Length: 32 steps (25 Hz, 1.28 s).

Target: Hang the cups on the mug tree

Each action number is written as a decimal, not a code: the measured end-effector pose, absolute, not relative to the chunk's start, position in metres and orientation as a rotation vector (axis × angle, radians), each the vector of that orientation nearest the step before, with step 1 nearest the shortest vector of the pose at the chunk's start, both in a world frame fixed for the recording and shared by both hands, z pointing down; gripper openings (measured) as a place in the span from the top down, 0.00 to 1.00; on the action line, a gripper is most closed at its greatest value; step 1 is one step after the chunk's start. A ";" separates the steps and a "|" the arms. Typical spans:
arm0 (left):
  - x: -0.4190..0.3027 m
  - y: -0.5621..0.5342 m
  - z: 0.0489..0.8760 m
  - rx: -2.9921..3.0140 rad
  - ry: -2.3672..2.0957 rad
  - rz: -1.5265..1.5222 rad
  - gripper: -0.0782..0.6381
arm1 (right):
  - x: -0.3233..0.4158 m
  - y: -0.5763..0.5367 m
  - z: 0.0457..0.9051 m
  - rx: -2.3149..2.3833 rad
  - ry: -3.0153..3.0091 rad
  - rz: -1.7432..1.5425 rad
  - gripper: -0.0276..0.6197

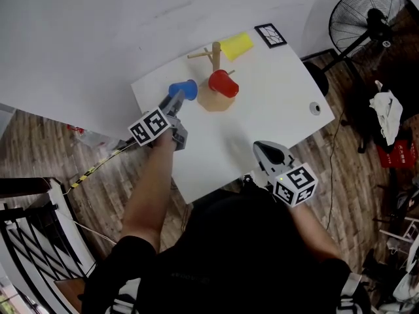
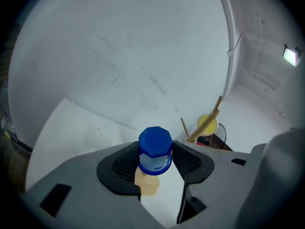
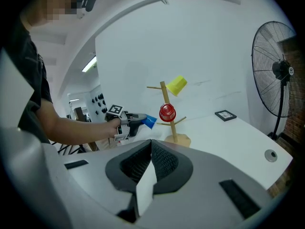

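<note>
Clearly the blue cup (image 1: pixel 184 89) is the one in hand: the left gripper (image 1: pixel 177 98) has its jaws clamped across the cup's wall and holds it in the air above the bench (image 1: pixel 281 110), just left of the tree (image 1: pixel 216 56). In the left gripper view the cup (image 2: pixel 155 150) sits square between the pads, with what looks like its closed end up. The right gripper (image 1: pixel 266 152) hangs over the near edge of the bench, jaws together and empty, well apart from the tree. A red cup (image 1: pixel 223 83) and a yellow cup (image 1: pixel 236 46) are already on pegs. A bare peg (image 1: pixel 198 55) points left, towards the blue cup.

The cup looks like thin, stiff plastic, so it is probably very light and smooth. I see no handle, so it would hang by slipping its mouth over a peg. The side grip at mid-wall seems right, since it leaves the mouth free. Being slick and tapered, it could slide in the pads if squeezed near the narrow end, and a hard pinch might flex the wall. The tree also looks light, so a firm nudge could tip it.
</note>
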<state>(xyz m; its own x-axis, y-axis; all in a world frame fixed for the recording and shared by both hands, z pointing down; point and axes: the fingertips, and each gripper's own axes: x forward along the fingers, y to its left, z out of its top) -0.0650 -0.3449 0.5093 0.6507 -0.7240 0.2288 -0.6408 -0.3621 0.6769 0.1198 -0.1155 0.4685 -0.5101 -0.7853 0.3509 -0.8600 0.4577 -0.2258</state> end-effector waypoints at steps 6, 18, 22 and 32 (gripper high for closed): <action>-0.039 -0.344 0.520 2.128 -1.029 -0.074 0.57 | 0.129 -0.115 0.469 1.453 -2.494 0.569 0.95; -0.012 -0.346 0.539 2.156 -1.032 0.057 0.57 | 0.136 -0.113 0.471 1.467 -2.479 0.570 0.95; -0.007 -0.347 0.547 2.143 -1.022 0.092 0.57 | 0.142 -0.113 0.473 1.476 -2.472 0.574 0.95; -0.002 -0.338 0.555 2.140 -0.975 0.146 0.53 | 0.136 -0.110 0.472 1.449 -2.472 0.561 0.95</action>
